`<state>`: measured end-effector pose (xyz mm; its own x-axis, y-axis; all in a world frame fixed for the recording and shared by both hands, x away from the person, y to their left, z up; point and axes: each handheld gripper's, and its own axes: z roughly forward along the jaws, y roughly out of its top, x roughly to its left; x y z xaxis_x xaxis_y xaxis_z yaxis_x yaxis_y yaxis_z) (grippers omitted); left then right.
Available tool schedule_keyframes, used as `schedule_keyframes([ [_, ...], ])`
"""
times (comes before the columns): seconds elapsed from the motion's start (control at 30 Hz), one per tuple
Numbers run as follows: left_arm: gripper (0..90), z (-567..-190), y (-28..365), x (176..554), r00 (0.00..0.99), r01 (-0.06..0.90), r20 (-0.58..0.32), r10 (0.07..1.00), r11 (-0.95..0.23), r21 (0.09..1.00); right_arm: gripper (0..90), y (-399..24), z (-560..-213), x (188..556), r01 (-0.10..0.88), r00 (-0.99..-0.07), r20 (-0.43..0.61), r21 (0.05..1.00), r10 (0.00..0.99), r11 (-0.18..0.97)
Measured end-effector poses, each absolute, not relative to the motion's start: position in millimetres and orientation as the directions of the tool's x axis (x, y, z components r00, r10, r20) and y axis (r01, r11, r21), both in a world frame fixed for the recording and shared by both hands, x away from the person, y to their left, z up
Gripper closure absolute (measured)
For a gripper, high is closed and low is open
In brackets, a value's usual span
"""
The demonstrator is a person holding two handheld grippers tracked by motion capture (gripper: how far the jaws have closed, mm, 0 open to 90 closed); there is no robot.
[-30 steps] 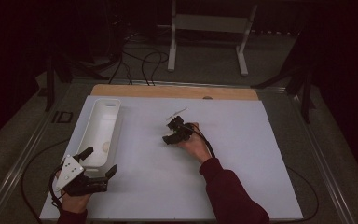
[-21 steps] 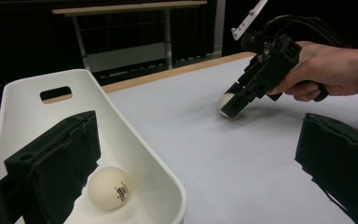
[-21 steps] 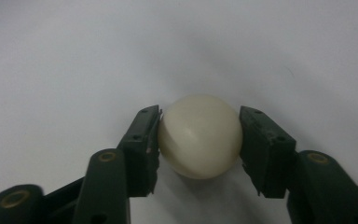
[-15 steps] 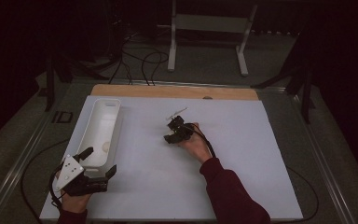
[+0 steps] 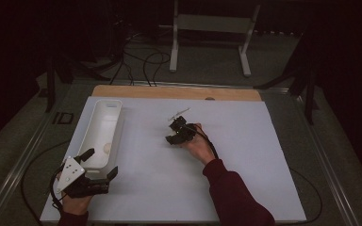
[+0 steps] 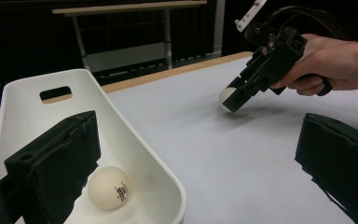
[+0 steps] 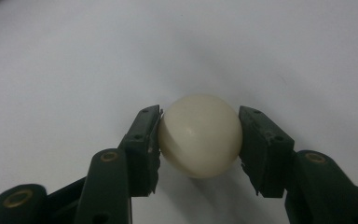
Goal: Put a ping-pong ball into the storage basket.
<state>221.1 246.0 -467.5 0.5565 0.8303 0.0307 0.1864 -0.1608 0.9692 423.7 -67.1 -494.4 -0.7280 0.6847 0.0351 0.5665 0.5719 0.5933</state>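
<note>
Darkness swallows most of the room beyond the table, so we make out little there besides a white metal stand (image 5: 212, 35) and some loose black cables (image 5: 143, 59) on the grey floor. From the high view the ball in play is too small for us to see, tucked under the right gripper (image 5: 173, 140) near the middle of the table; the left gripper view shows it partly covered by that gripper's dark jaws. Our right gripper view settles it: the two jaws have just finished closing and now press on either side of a smooth cream-white table tennis ball (image 7: 199, 135), which sits on the sheet, its underside hidden from us. The left gripper (image 5: 101, 165) rests near the front left corner of the table with its jaws spread wide and nothing between them; in its own view both jaws are cut off at the frame edges. Just beyond it lies a long white plastic tray with a handle slot (image 6: 135, 154), and inside it, at the near end, sits a second white table tennis ball with small printed marks (image 6: 108, 187); we cannot read the print. Everything lies on a pale grey-white sheet (image 5: 245, 141) that covers the table, with a strip of bare wooden board (image 5: 169, 92) showing along the far edge.
</note>
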Motion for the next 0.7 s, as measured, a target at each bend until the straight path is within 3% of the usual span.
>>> schedule_keyframes([
  [0.7, 0.0, -467.7, 245.6, 221.2, 0.557, 0.188, 0.029, 0.83, -0.16, 0.969, 50.4, -64.3, -485.8, 419.5, 0.545, -0.744, 0.03, 0.607, 0.668, 0.579],
])
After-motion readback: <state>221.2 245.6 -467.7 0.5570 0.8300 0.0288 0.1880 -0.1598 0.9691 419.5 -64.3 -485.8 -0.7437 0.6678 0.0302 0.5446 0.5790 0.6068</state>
